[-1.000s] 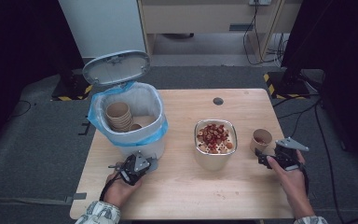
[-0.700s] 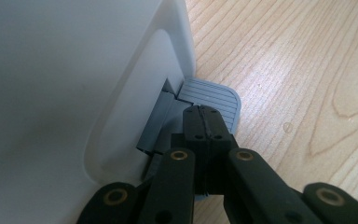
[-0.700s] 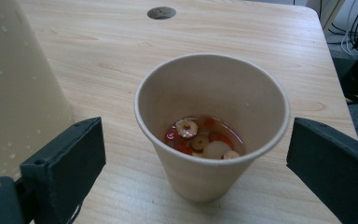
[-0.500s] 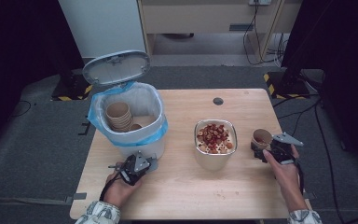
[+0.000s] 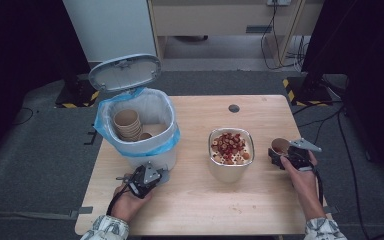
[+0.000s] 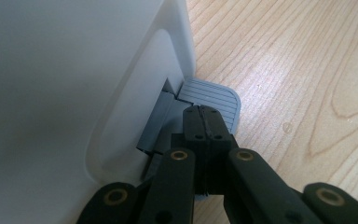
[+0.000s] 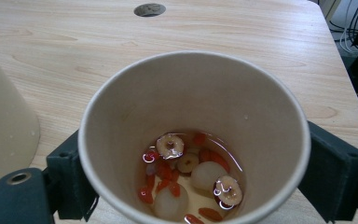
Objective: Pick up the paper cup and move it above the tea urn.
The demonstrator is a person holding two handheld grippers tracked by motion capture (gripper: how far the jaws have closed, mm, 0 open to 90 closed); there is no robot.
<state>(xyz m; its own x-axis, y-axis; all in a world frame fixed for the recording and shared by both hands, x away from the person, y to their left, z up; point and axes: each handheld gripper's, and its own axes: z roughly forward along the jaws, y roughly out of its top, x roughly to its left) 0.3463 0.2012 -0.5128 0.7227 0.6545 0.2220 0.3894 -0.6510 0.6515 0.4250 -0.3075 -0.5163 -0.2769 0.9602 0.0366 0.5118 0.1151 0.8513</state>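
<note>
Found the paper cup standing upright on the desk just to the right of the steel bowl, near it but not touching, its mouth facing up and its long axis vertical. Saw a shallow pool of liquid with red berries and pale fruit slices at the cup's bottom in the right gripper view, and a heap of the same fruit inside the bowl. Placed the right gripper on the side of the cup away from the bowl, jaws level and straddling the cup wall from either flank; noted that the jaws had just been closing with the cup between them, but could not tell whether the pads already pressed, the rim hiding the contact. Judged the bowl to lie a short sideways carry from the cup, so reckoned any tipping would have to go toward the bowl, over its near rim. Located the left gripper well to the left of the bowl, jaws fully closed on nothing, tips resting on the grey pedal of the white bin, whose lid stood raised. Counted the right hand as far the nearer to the cup.
</note>
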